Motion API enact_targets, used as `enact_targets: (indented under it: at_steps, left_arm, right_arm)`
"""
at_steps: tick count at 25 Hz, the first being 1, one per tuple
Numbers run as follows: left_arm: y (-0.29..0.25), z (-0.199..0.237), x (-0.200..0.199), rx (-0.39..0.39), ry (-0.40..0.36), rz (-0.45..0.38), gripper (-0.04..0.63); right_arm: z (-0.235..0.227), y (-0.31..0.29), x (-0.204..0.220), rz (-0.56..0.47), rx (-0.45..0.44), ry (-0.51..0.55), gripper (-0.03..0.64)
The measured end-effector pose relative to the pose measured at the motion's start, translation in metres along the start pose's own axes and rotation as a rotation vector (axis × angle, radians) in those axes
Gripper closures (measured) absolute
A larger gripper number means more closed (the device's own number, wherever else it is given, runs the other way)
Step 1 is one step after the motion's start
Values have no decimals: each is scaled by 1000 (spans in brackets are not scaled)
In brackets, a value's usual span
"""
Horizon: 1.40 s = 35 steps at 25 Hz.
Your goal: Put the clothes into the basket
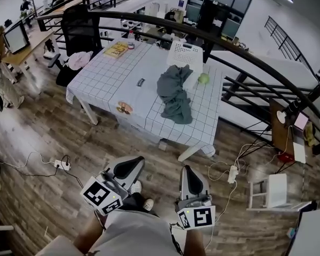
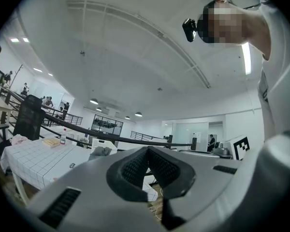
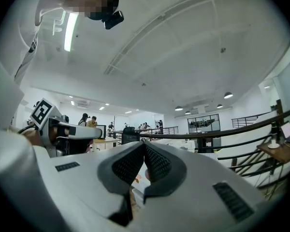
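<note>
Head view: left gripper (image 1: 132, 163) and right gripper (image 1: 188, 170) are being held closed, empty, well short of the table (image 1: 112, 73), where grey clothes (image 1: 174, 92) are lying beside the basket (image 1: 184, 53), so an approach is probably being called for.

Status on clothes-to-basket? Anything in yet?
Done: nothing visible. The grey clothes lie heaped on the table next to the white basket, not in it. In hand: nothing; left gripper and right gripper are both shut and empty, held near the person's body, away from the table. Left: approach, grasp the clothes, drop them in the basket.
</note>
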<state>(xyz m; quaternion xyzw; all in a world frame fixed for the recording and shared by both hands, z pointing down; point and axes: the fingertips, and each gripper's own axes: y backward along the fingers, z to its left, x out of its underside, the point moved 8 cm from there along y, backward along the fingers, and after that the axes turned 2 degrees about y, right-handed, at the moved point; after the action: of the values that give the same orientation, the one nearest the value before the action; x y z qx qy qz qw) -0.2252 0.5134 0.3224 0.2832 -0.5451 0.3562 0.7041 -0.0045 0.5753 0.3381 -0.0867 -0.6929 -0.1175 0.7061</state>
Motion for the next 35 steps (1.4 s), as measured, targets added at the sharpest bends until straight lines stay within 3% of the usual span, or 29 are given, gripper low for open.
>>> enact_targets:
  at_steps: [26, 35]
  left_arm:
    - [-92, 115, -15, 97, 19, 1, 591]
    - [-125, 141, -12, 93, 46, 10, 591]
  right_arm:
    - [-29, -126, 9, 48, 80, 39, 598]
    - [-51, -159, 18, 88, 71, 37, 598]
